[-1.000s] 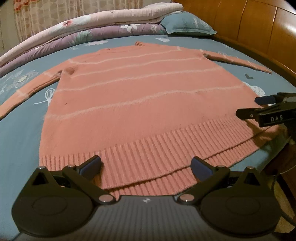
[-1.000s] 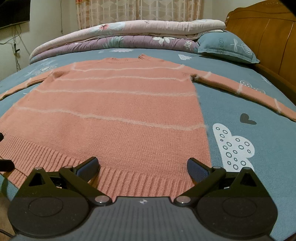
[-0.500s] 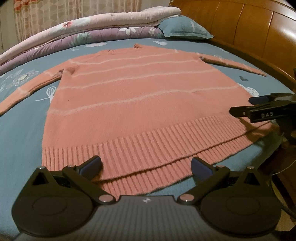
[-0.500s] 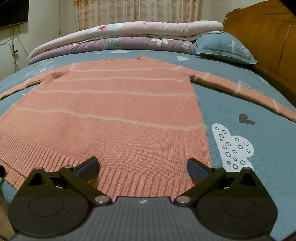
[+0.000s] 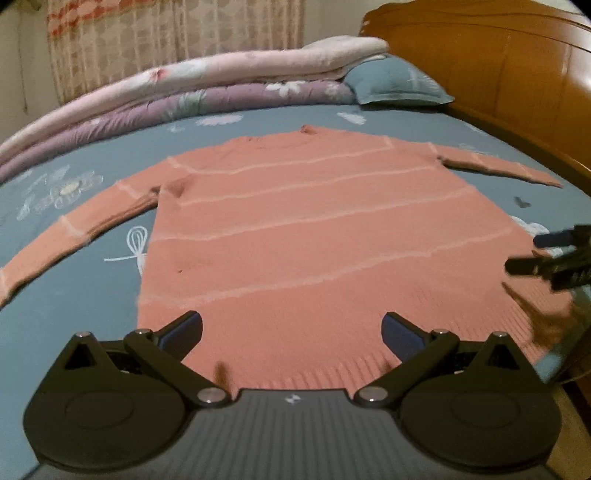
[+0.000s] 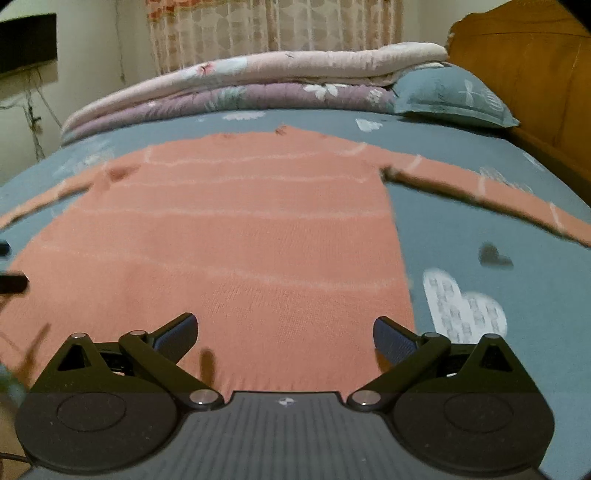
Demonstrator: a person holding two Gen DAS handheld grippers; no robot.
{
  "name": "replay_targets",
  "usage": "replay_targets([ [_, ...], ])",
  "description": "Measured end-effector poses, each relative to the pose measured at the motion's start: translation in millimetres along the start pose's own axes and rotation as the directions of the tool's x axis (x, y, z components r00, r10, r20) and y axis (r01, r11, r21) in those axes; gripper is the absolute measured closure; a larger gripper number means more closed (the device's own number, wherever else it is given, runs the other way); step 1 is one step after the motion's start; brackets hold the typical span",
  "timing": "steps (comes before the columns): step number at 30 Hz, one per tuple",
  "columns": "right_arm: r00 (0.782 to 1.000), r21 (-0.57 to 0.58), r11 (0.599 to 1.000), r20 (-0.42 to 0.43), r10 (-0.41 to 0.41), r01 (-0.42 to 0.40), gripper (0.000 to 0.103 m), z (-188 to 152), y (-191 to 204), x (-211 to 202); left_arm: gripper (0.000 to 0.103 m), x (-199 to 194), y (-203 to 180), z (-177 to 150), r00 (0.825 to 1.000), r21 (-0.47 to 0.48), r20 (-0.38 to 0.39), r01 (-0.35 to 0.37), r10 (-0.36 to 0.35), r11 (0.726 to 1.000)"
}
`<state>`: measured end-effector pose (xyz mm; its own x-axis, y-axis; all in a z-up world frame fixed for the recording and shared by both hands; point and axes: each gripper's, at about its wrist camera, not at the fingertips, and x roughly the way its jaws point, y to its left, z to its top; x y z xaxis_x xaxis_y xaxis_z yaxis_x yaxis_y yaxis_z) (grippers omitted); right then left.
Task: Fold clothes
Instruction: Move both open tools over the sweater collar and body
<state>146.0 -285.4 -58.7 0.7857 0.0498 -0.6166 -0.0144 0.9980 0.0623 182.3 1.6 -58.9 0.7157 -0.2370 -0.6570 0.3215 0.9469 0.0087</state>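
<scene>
A salmon-pink knit sweater point(image 5: 314, 229) point(image 6: 236, 236) with thin pale stripes lies flat on the bed, both sleeves spread out sideways and its ribbed hem nearest me. My left gripper point(image 5: 291, 334) stands open over the hem's left part, nothing between its fingers. My right gripper point(image 6: 284, 338) is open too, over the hem's right corner. In the left wrist view the right gripper point(image 5: 554, 254) shows at the right edge, open above the hem. The tips of the left gripper point(image 6: 9, 273) peek in at the left edge of the right wrist view.
The bed has a blue-grey patterned sheet point(image 6: 480, 236). Folded pink and purple quilts point(image 5: 184, 96) and a blue pillow point(image 6: 450, 96) lie at its far end. A wooden headboard point(image 5: 498, 66) runs along the right. Curtains point(image 6: 273, 26) hang behind.
Both grippers have moved forward over the sweater's hem, so the hem now sits under the fingers. Both stay open. The sweater itself has not shifted.
</scene>
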Motion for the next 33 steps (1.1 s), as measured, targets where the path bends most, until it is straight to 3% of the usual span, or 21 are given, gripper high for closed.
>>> replay_targets([
  [4, 1.0, -0.075, 0.997, 0.007, 0.021, -0.021, 0.0, 49.7, -0.6, 32.8, 0.001, 23.7, 8.7, 20.1, 0.999, -0.047, -0.049, -0.026, 0.024, 0.999],
  [11, 0.993, -0.124, 0.99, -0.104, 0.054, -0.067, 0.0, 103.8, 3.9, 109.4, 0.001, 48.6, 29.1, 59.0, 0.992, -0.112, -0.113, -0.075, 0.062, 0.991],
  [15, 0.972, -0.117, 0.992, -0.233, 0.026, -0.054, 0.0, 102.1, -3.2, 137.9, 0.001, 64.0, 44.2, 77.0, 0.984, -0.146, -0.166, -0.087, 0.062, 0.985],
  [19, 0.964, -0.123, 0.989, -0.264, 0.045, -0.08, 0.0, 95.1, -11.0, 130.0, 0.001, 78.1, 58.4, 95.4, 0.976, -0.167, -0.206, -0.1, 0.065, 0.981],
  [27, 0.94, -0.108, 0.991, -0.34, 0.034, -0.075, 0.0, 102.7, -7.5, 139.4, 0.001, 128.1, 95.1, 157.4, 0.994, -0.18, -0.109, -0.036, 0.017, 0.983],
  [30, 0.938, -0.098, 0.993, -0.346, 0.032, -0.071, 0.0, 104.1, -6.3, 141.8, 0.001, 156.2, 113.3, 178.5, 0.996, -0.163, -0.077, -0.065, 0.053, 0.985],
  [33, 0.934, -0.094, 0.994, -0.356, 0.02, -0.057, 0.0, 105.1, -4.3, 143.0, 0.001, 188.7, 130.4, 188.0, 0.993, -0.156, -0.094, -0.083, 0.069, 0.984],
])
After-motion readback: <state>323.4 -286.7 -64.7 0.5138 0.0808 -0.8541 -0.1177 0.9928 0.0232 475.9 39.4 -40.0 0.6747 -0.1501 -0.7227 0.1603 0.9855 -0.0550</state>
